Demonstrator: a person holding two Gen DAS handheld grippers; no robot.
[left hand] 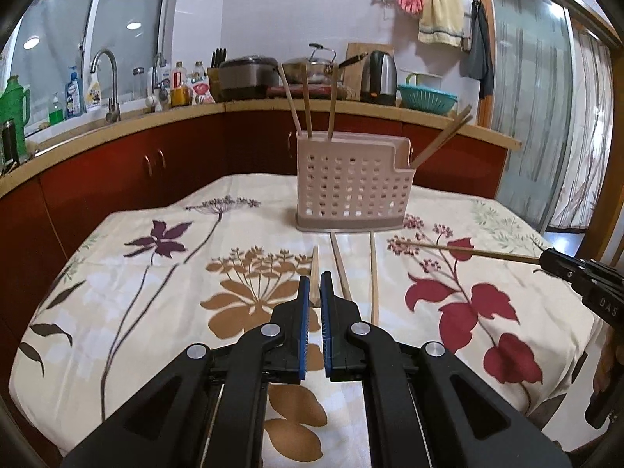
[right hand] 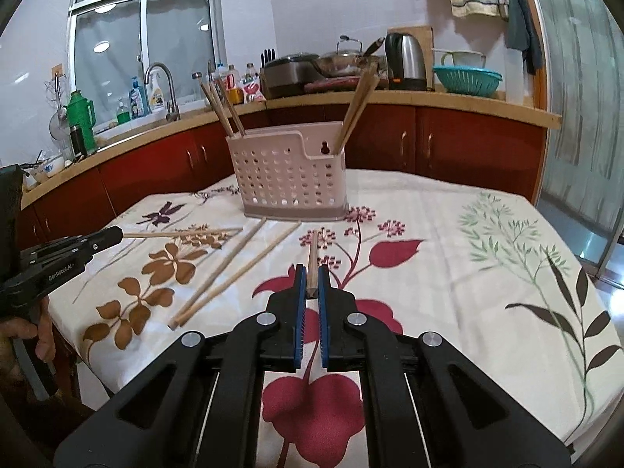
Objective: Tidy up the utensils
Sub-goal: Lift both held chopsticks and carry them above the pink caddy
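Five chopsticks already stood in the holder [right hand: 288, 171] ahead, two lay loose between the grippers, and each gripper [left hand: 316, 284] [right hand: 312, 277] pinched one more.

Floral-clothed table [left hand: 117, 312], utensil holder [left hand: 351, 183], two chopsticks [left hand: 373, 273]

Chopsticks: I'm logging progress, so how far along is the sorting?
Done: five chopsticks already stand in the pink holder. In hand: the left tool and the right tool are each shut on one chopstick. Left: two loose chopsticks lie on the tablecloth.
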